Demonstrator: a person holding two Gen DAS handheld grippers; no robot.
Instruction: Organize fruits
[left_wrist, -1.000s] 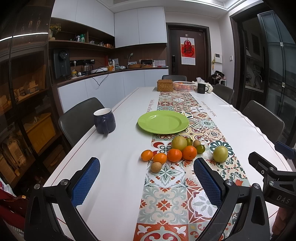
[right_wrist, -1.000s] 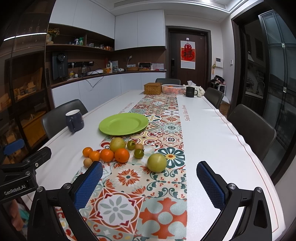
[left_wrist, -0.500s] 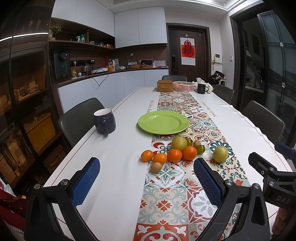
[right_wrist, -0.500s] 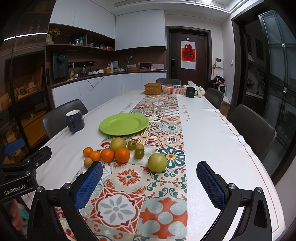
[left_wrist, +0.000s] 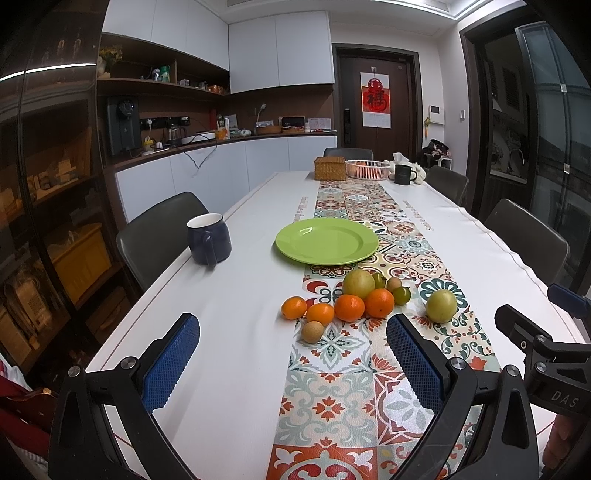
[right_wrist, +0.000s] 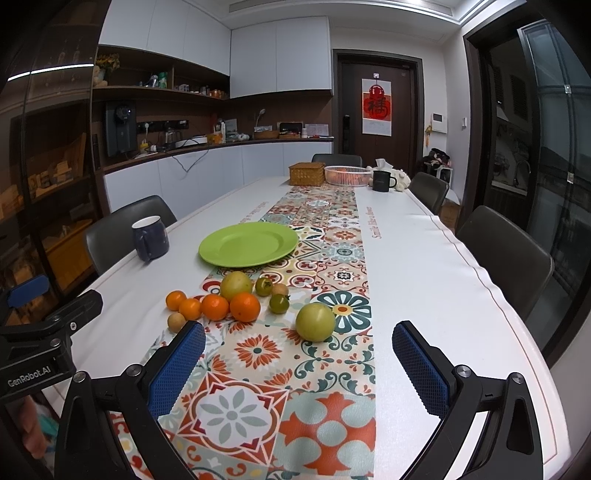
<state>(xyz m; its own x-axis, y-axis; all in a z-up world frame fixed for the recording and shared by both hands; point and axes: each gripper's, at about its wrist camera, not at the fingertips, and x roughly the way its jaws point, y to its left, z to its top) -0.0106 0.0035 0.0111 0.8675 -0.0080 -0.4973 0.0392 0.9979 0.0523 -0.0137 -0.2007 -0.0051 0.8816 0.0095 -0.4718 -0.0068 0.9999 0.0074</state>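
Note:
A cluster of fruit lies on the patterned runner: several oranges (left_wrist: 349, 307) (right_wrist: 215, 306), a yellow-green apple (left_wrist: 358, 283) (right_wrist: 236, 285), small green and brown fruits, and a separate green apple (left_wrist: 441, 306) (right_wrist: 315, 322). An empty green plate (left_wrist: 327, 240) (right_wrist: 248, 244) sits beyond them. My left gripper (left_wrist: 291, 363) is open and empty, short of the fruit. My right gripper (right_wrist: 299, 367) is open and empty, just short of the green apple. Each gripper shows at the edge of the other's view.
A dark blue mug (left_wrist: 208, 239) (right_wrist: 150, 237) stands left of the plate. A wicker box (left_wrist: 330, 168), a white basket (left_wrist: 367, 169) and a black mug (left_wrist: 403, 174) stand at the far end. Chairs line both sides of the table (left_wrist: 240, 295).

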